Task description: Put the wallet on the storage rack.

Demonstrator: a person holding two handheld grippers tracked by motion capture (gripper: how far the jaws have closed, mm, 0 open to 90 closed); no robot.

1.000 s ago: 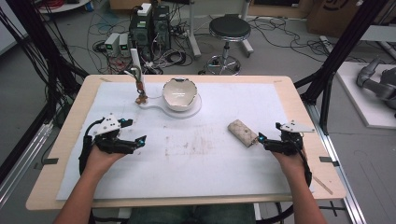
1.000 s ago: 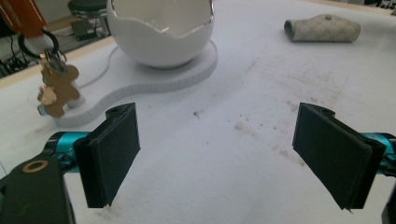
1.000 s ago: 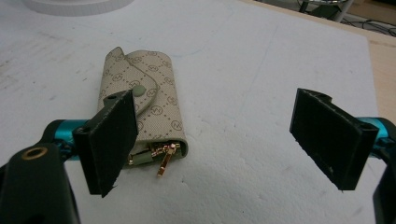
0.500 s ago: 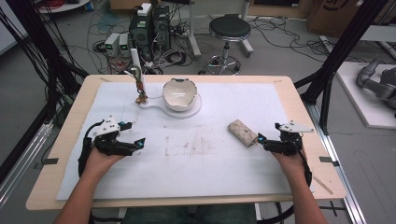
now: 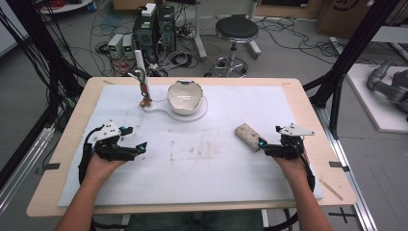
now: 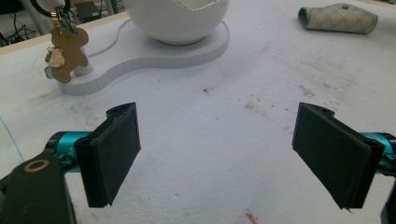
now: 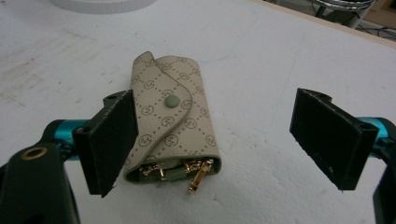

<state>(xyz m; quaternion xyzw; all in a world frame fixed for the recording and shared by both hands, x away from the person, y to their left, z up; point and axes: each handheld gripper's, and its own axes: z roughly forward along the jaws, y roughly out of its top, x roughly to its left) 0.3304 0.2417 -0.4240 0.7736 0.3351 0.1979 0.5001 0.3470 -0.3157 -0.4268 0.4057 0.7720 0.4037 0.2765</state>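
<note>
A beige patterned key pouch [image 5: 247, 136] [image 7: 171, 120] lies on the white mat, snapped shut, with gold hooks poking from its near end. My right gripper [image 5: 262, 145] [image 7: 217, 142] is open just behind it; the pouch's near end lies beside the left jaw. My left gripper [image 5: 140, 147] [image 6: 224, 158] stands open over bare mat at the left, holding nothing. A white egg-shaped bowl [image 5: 185, 96] [image 6: 177, 18] sits on a white stand [image 5: 159, 109] [image 6: 140, 56]. A gold bear-shaped keyring [image 5: 144, 89] [image 6: 65, 53] hangs on the stand's hook.
The white mat [image 5: 202, 154] covers most of the wooden table [image 5: 332, 144]. Faint stains mark its middle. Beyond the far edge are a stool [image 5: 235, 29], computers and cables on the floor.
The right gripper has edged slightly left toward the pouch. The left gripper and the objects have stayed put.
</note>
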